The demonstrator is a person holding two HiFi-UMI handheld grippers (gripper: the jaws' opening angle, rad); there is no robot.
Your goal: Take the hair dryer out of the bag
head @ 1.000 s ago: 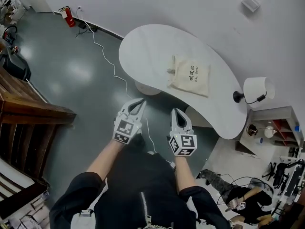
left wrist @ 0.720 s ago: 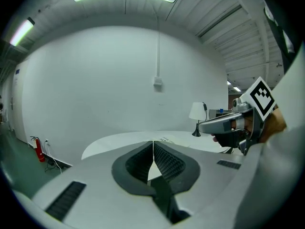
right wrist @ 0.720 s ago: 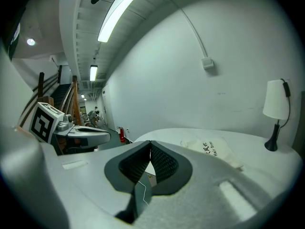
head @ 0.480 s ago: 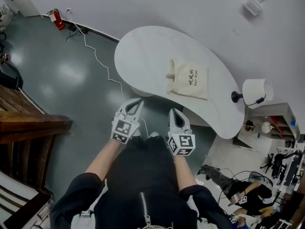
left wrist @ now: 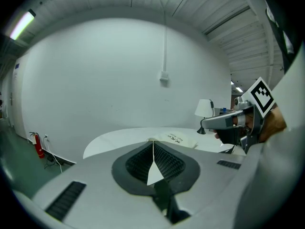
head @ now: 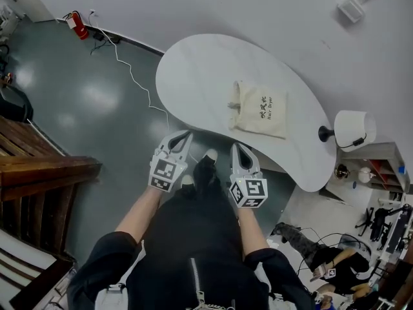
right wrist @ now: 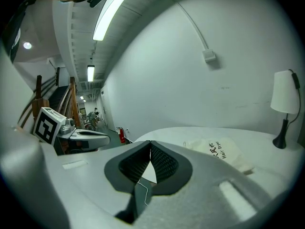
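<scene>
The cream cloth bag (head: 261,108) lies flat on the white curved table (head: 193,70), toward the table's right end, with the lamp (head: 352,129) well apart from it at the far right. Black print on the bag reads "Hair Dryer" in the right gripper view. The hair dryer itself shows in no view, and the cloth hides whatever is inside. The bag's mouth cannot be made out as tied or loose.

Both grippers hang short of the table's near edge, apart from the bag and touching nothing. The left gripper (head: 182,135) has its 2 jaws pressed together, pads meeting in a thin seam with nothing between them. The right gripper (head: 237,148) is likewise closed and empty.

A white cable (head: 139,82) runs across the grey floor from the wall near a red fire extinguisher (head: 76,23). The table's edge hides where it ends. Dark wooden stairs (head: 39,166) are cut off at the left edge
</scene>
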